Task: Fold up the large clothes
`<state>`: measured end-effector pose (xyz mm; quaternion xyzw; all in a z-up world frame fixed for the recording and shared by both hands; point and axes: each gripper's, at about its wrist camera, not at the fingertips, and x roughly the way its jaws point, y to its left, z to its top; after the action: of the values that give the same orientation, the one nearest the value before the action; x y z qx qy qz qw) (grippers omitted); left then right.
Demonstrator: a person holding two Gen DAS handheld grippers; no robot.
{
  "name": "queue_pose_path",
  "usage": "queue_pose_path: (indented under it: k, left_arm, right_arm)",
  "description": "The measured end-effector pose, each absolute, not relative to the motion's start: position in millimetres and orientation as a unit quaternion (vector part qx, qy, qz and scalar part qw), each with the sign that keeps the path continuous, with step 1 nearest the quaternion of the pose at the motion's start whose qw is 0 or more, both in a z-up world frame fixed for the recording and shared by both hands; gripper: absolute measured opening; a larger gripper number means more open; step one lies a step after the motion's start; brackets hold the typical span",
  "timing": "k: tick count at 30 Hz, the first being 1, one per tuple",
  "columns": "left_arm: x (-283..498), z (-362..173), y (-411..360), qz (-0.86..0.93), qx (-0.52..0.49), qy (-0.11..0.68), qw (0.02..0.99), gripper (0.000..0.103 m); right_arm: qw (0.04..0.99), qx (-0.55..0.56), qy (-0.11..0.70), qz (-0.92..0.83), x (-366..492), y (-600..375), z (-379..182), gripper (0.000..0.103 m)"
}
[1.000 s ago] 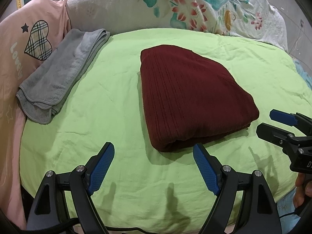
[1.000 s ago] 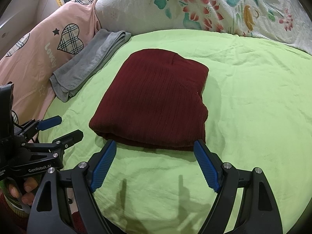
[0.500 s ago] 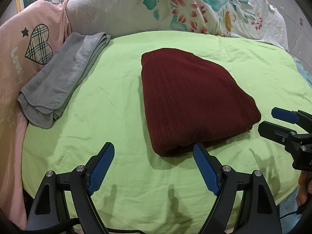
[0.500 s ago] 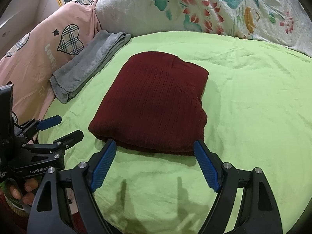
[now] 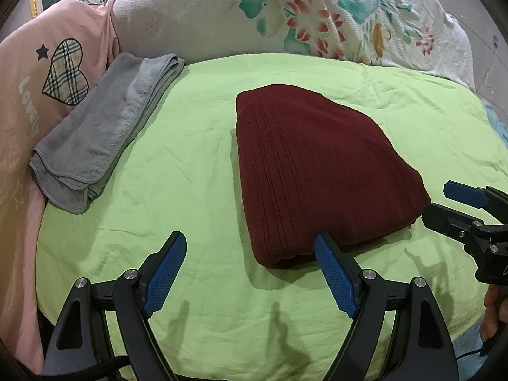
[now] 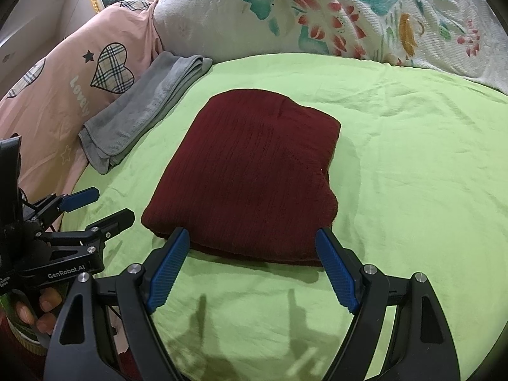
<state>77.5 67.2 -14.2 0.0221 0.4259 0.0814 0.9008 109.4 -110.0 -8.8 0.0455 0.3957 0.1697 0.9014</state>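
Observation:
A dark red ribbed knit garment (image 5: 314, 171) lies folded into a thick rectangle on the light green bedsheet (image 5: 190, 165); it also shows in the right wrist view (image 6: 250, 181). My left gripper (image 5: 250, 273) is open and empty, just short of the garment's near left corner. My right gripper (image 6: 254, 266) is open and empty, its fingertips level with the garment's near edge. Each gripper shows in the other's view: the right one (image 5: 444, 203) at the garment's right corner, the left one (image 6: 98, 206) at its left corner.
A folded grey towel (image 5: 104, 130) lies at the left on the sheet. A pink pillow with a plaid heart (image 5: 41, 82) is behind it. A white floral quilt (image 5: 301, 16) runs along the back. The bed's near edge (image 5: 254, 371) is just below the grippers.
Both grippers have drawn back slightly and tilted down, so the garment sits lower in both views. Both stay open and empty. The garment has not moved.

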Motion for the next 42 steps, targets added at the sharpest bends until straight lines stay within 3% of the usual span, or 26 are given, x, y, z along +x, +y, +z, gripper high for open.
queue_pose_path:
  k: [42]
  left_arm:
    - [95.7,-14.6,74.3,0.112,0.012,0.428,0.897,0.083]
  right_arm:
    - [0.897,0.071,0.405,0.160,131.8,-117.0,-18.2,0.082]
